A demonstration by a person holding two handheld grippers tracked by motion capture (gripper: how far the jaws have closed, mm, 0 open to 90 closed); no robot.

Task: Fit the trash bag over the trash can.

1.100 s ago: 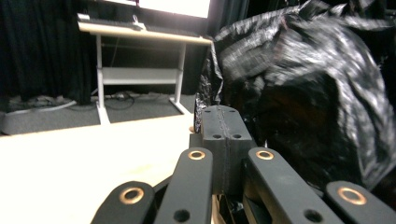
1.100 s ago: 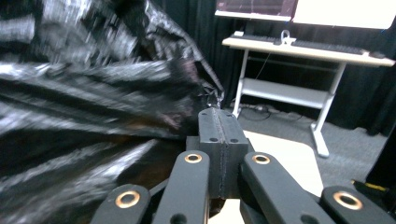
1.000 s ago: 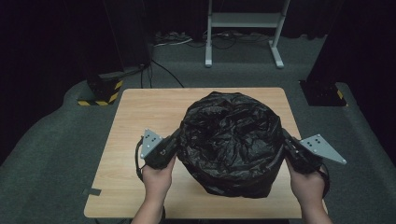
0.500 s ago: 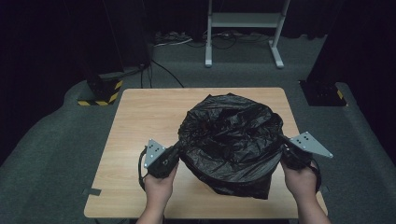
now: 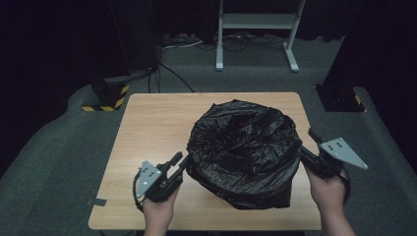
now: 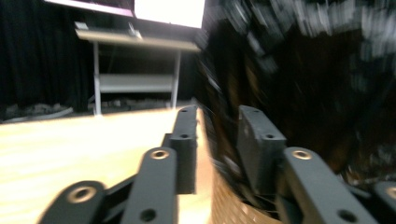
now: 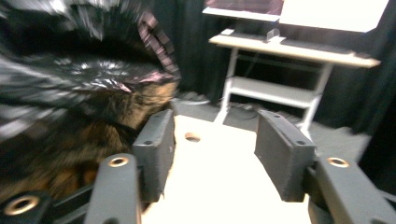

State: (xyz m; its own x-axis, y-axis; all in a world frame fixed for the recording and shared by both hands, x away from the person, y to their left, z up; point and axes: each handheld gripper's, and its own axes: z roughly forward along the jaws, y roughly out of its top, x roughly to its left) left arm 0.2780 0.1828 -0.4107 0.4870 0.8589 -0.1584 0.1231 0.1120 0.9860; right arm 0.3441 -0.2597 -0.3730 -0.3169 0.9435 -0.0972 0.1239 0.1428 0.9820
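Your bin (image 5: 244,156), lined with a black bag (image 5: 246,142), stands on the surface (image 5: 152,123). Your left tongs (image 5: 180,162) sit just left of the bin and your right tongs (image 5: 307,147) just right; both have just been opening, nothing pinched between them.

Crinkled glossy black plastic bag (image 5: 244,147), matt pale wooden table (image 5: 152,128), rough grey carpet floor (image 5: 49,162)

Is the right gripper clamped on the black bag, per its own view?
No. The right gripper stands open over bare table, with the bag off beside it.
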